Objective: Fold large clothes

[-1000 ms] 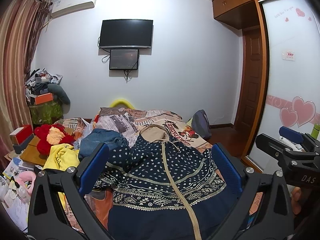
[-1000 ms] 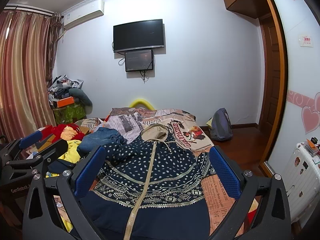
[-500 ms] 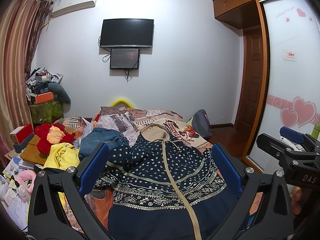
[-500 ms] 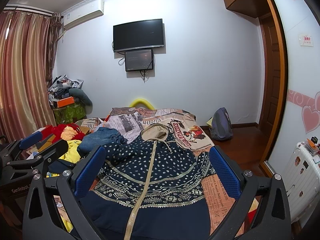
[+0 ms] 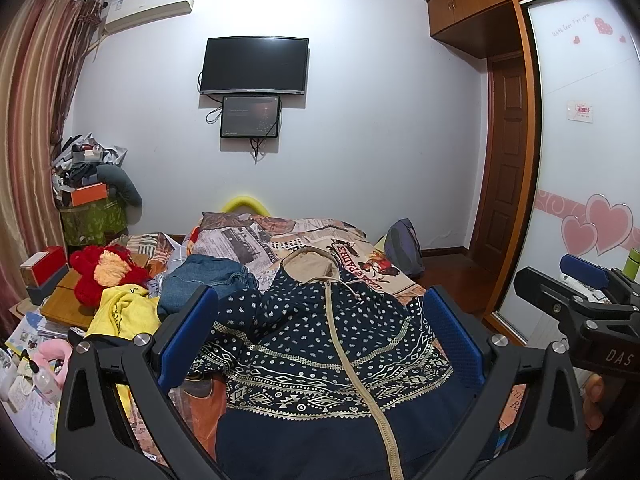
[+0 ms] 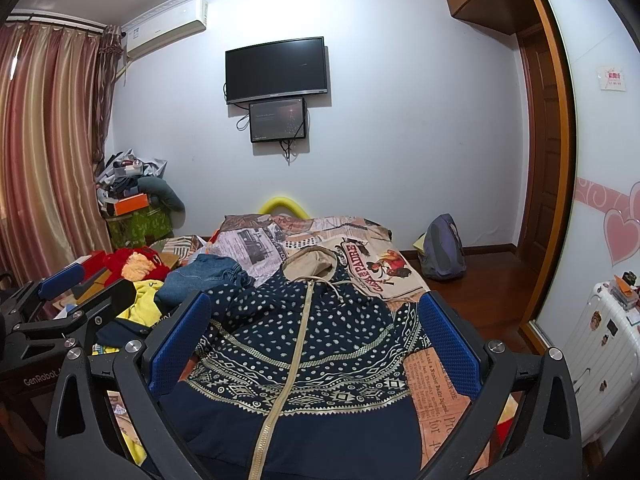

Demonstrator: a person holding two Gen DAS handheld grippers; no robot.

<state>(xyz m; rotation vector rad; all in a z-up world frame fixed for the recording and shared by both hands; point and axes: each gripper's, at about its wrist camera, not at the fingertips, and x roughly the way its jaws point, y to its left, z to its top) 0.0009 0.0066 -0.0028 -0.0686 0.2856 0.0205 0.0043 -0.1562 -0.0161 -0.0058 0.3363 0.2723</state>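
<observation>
Jaws on both grippers spread wide, holding nothing: left gripper (image 5: 320,332) and right gripper (image 6: 316,332) each hover low in frame over the near end of the hoodie (image 5: 328,344), not touching cloth as far as I can tell. Hoodie, navy w/ white dots, patterned bands and a tan zip, fills lower centre of both views, laid flat on the bed (image 5: 320,236), zip closed, tan-lined hood (image 5: 310,266) pointing toward frame centre, hem nearest the cameras.

Step, by my read: pre-grasp, fold not begun. Next move prob. calls for each gripper to drop to a side edge or sleeve, pinch one layer only, then carry it in toward the zip.

Sleeves not clearly visible; left one seems bunched at centre left, so may need spreading first.

Around: jeans (image 5: 204,276) centre left, touching the hoodie's shoulder area; yellow garment (image 5: 124,312) and red plush (image 5: 104,276) further left; backpack (image 5: 404,246) on floor, centre right; TV (image 5: 255,65) upper centre. Jeans and yellow garment crowd the left side, could snag or get dragged into the fold.
</observation>
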